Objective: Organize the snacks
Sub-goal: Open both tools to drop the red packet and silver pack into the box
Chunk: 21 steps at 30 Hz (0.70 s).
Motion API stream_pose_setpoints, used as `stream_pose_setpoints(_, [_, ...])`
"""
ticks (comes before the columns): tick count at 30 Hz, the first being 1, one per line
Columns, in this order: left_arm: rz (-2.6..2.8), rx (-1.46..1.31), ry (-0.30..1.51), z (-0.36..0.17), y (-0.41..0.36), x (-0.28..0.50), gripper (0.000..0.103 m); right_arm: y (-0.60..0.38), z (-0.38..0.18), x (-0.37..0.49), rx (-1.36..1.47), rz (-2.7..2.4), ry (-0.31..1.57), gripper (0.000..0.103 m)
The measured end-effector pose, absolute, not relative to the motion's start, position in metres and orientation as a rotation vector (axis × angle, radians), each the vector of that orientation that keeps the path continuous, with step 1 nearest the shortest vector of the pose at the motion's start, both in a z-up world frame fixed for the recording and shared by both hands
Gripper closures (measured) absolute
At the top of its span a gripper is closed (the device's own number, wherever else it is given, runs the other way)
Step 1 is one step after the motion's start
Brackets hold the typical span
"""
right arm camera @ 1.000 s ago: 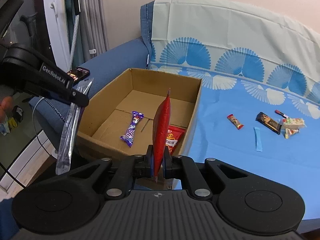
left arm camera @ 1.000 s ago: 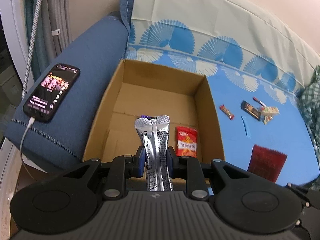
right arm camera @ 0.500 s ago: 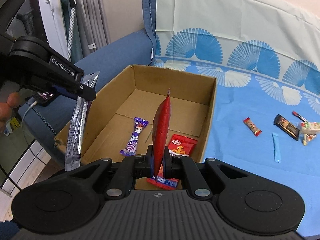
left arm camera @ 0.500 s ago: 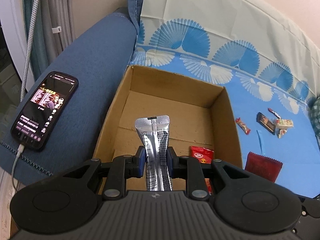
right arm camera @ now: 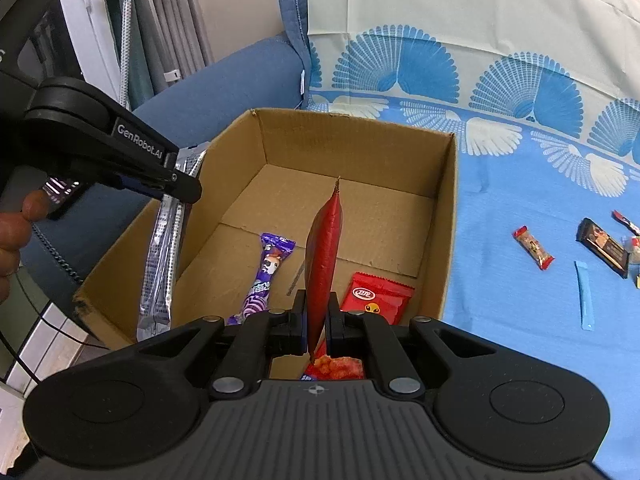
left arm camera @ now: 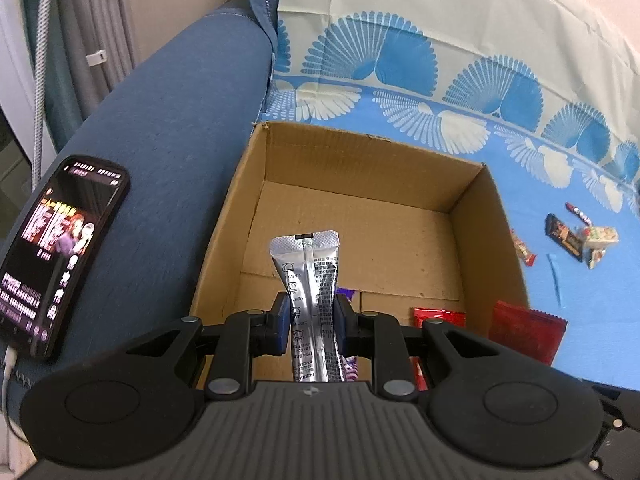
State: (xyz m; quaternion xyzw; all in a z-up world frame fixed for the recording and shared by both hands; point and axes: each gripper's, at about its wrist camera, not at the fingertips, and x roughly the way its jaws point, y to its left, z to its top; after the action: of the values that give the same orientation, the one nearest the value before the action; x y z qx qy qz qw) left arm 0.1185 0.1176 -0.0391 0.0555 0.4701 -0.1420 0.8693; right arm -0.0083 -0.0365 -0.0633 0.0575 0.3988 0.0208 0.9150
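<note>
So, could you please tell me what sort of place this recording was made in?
Most likely a home living room. A blue upholstered sofa with a fan-patterned cover fills the view, a charging phone lies on its armrest, and curtains hang behind.

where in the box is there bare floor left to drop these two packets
The far half of the cardboard box, up to its back wall, is bare. The near end is crowded: purple candy and red snack bag lie there.
</note>
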Motion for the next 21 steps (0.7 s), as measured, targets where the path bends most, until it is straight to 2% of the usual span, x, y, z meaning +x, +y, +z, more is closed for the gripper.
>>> stream_pose_setpoints(8, [-0.292,0.150,1.022,-0.065,0.115,0.139,0.078,-0.035,-0.081,0.011,0.126,0.039,0.859,0.095])
stream_pose_setpoints(11, [-0.323,0.172,1.046,-0.074,0.114,0.142,0.070,-0.035,-0.087,0.014,0.139,0.041,0.878,0.090])
stream_pose_setpoints(12, [-0.332,0.181,1.059,-0.076,0.114,0.143,0.048,-0.035,-0.088,0.015,0.143,0.039,0.886,0.084])
stream_pose_setpoints(13, [-0.334,0.183,1.064,-0.075,0.114,0.141,0.015,-0.035,-0.089,0.017,0.149,0.037,0.896,0.063])
stream_pose_setpoints(14, [-0.327,0.178,1.055,-0.074,0.116,0.138,0.003,-0.035,-0.089,0.017,0.157,0.033,0.903,0.038])
stream_pose_setpoints(16, [-0.295,0.162,0.989,-0.067,0.121,0.125,0.000,-0.034,-0.087,0.015,0.160,0.024,0.903,0.026])
stream_pose_setpoints(21, [-0.266,0.198,1.008,-0.065,0.129,0.097,0.000,-0.026,-0.079,-0.004,0.133,0.031,0.897,0.020])
